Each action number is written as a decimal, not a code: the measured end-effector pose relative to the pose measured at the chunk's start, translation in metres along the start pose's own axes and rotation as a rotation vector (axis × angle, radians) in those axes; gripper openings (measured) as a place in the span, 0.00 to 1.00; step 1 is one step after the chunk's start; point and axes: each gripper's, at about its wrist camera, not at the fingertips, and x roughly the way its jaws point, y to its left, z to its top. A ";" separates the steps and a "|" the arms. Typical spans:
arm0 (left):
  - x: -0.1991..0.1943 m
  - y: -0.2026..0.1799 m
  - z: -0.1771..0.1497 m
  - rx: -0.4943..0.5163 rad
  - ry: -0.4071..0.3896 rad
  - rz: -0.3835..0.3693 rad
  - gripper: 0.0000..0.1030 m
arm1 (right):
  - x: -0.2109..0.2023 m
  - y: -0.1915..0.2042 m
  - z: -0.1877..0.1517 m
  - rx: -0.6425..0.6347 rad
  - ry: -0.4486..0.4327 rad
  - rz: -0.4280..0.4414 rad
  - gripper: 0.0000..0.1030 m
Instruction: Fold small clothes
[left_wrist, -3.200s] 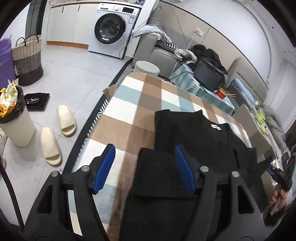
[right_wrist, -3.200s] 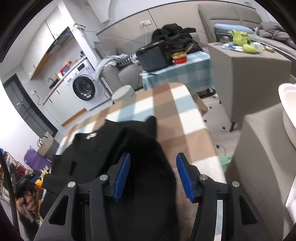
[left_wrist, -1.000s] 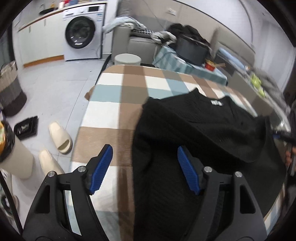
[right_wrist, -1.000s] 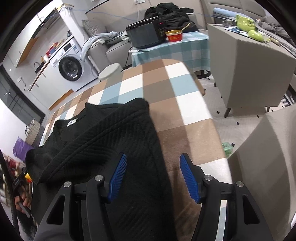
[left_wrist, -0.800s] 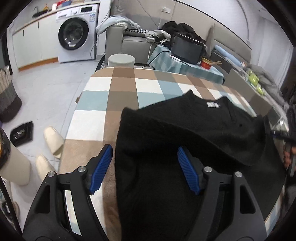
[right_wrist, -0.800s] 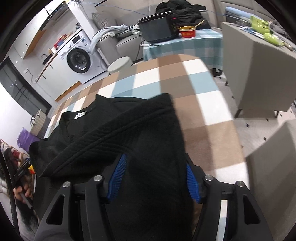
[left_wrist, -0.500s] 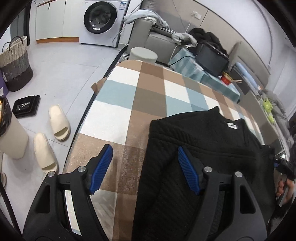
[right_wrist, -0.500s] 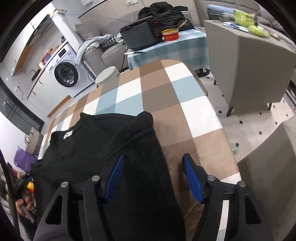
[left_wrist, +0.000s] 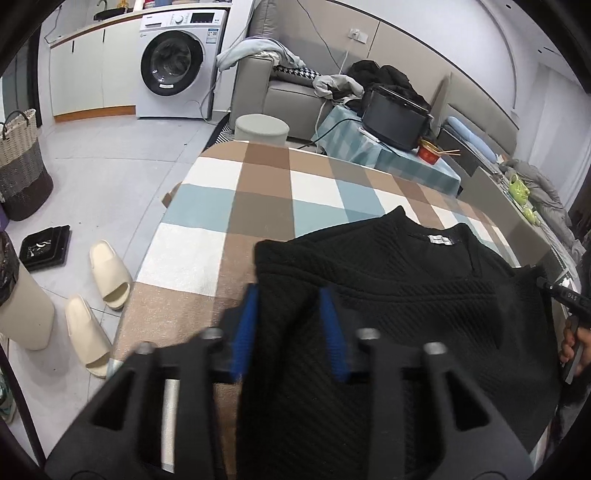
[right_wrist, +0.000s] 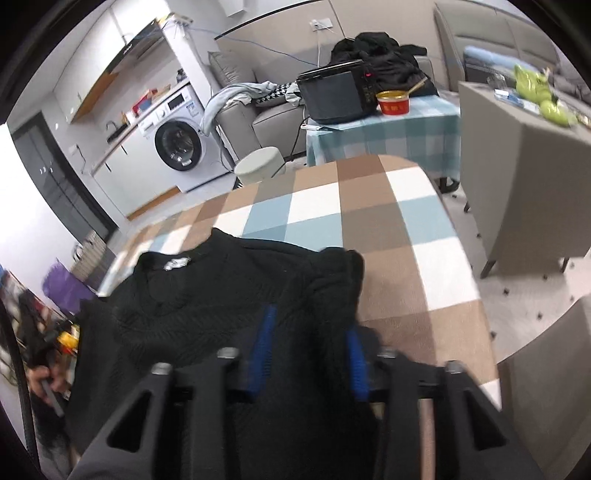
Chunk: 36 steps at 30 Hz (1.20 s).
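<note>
A black knit sweater (left_wrist: 424, 295) lies on the checked table (left_wrist: 266, 192), collar and white label away from me, both sleeves folded in over the body. My left gripper (left_wrist: 290, 328) has narrowed its blue pads around the sweater's left folded edge; a gap still shows between the pads. My right gripper (right_wrist: 308, 350) has narrowed the same way around the sweater's (right_wrist: 221, 295) right folded edge, with thick fabric bunched between the pads. The table (right_wrist: 369, 214) extends beyond the sweater.
Slippers (left_wrist: 110, 273) and a bin (left_wrist: 22, 306) stand on the floor left of the table. A stool (left_wrist: 262, 127), a washing machine (left_wrist: 173, 66) and a side table with a black appliance (left_wrist: 395, 114) are behind. A grey cabinet (right_wrist: 524, 177) stands to the right.
Both grippers have narrowed from wide open onto the sweater's side edges. The right edge has bunched up between the right pads.
</note>
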 end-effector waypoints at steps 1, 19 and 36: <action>-0.002 0.000 -0.001 0.000 -0.007 0.001 0.12 | 0.000 0.000 0.000 -0.007 -0.003 -0.009 0.08; -0.083 0.010 0.022 -0.088 -0.235 -0.040 0.03 | -0.084 0.024 0.023 -0.049 -0.243 0.078 0.04; -0.046 0.024 -0.024 -0.148 0.040 0.103 0.56 | -0.004 -0.011 -0.003 0.083 0.065 -0.022 0.48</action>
